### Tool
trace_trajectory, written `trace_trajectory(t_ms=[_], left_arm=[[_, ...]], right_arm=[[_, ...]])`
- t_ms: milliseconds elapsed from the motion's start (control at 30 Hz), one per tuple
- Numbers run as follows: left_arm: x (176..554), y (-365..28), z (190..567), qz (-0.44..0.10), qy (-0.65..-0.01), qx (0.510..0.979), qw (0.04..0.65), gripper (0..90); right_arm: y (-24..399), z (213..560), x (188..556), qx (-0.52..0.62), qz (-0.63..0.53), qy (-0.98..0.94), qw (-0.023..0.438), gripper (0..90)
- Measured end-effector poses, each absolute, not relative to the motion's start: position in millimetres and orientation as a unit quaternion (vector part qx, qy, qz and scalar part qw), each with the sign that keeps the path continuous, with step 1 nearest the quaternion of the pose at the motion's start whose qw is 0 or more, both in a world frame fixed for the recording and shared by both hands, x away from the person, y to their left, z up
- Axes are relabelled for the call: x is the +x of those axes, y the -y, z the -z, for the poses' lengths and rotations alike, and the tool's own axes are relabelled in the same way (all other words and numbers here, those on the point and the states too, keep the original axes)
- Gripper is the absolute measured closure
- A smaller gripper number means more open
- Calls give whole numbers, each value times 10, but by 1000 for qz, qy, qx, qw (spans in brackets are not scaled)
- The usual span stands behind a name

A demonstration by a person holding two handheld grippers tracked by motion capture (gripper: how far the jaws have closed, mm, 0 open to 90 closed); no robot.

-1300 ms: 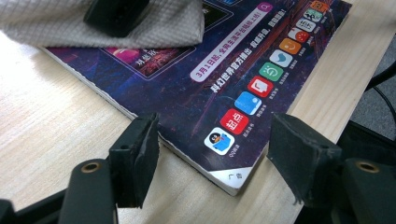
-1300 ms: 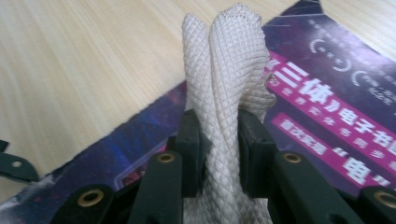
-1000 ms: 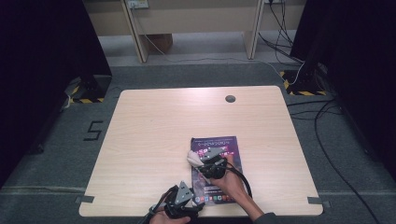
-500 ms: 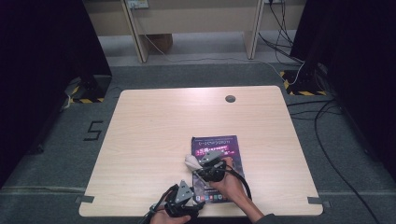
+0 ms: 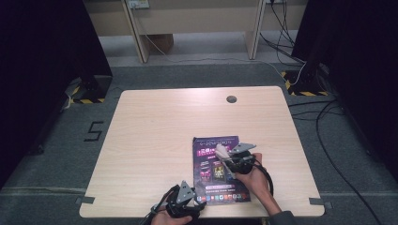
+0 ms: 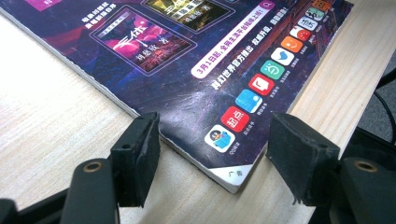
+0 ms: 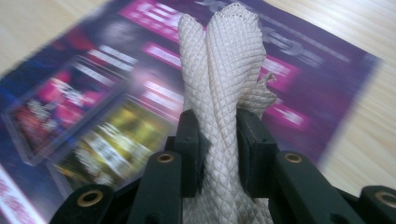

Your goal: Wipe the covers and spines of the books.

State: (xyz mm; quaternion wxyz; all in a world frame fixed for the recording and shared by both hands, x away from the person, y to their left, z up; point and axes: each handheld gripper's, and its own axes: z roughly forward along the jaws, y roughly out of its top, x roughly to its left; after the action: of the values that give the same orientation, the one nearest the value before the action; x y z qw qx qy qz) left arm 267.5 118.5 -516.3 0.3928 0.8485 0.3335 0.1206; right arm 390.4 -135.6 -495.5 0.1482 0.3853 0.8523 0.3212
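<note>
**A:** On the magazine (image 5: 218,168), near edge of the table (image 5: 155,126): my right gripper (image 5: 224,153) has just slid across the cover, from the left part toward the upper middle. It's clamped on the white cloth (image 7: 219,70), folded mesh pinched between both jaws and sticking out past the tips. The right gripper view is smeared, so I'm mid-stroke.

**B:** Left side?

**A:** Left gripper (image 6: 212,158) hasn't budged. Jaws apart, straddling the magazine's near corner; that corner sits between the pads. Left pad looks close to the edge or just touching, right pad stands clear. I can't call it a clamp. In the high view it sits at the table's near edge, by the bottom-left corner of the magazine.

**B:** Magazine shifted?

**A:** No. Same spot as a second ago, flat, square to the table, right of centre.

**B:** Meaning?

**A:** My read: wiping pass is under way, cloth has crossed part of the cover, lower half and right strip likely still to do. Magazine isn't really pinned, so a hard stroke could drag it.
</note>
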Motion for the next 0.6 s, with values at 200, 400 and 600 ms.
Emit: trace_trajectory(t_ms=[200,400,600], left_arm=[[2673,-1184,5163,-121,-335,848,393,345],[2668,-1183,5161,-122,-335,848,392,346],[2669,-1178,5160,-122,-337,847,393,347]], right_arm=[[1625,4949,3873,420,-319,-835,155,725],[1679,4955,3761,423,-322,-834,152,725],[1620,4954,3631,400,-321,-845,151,726]])
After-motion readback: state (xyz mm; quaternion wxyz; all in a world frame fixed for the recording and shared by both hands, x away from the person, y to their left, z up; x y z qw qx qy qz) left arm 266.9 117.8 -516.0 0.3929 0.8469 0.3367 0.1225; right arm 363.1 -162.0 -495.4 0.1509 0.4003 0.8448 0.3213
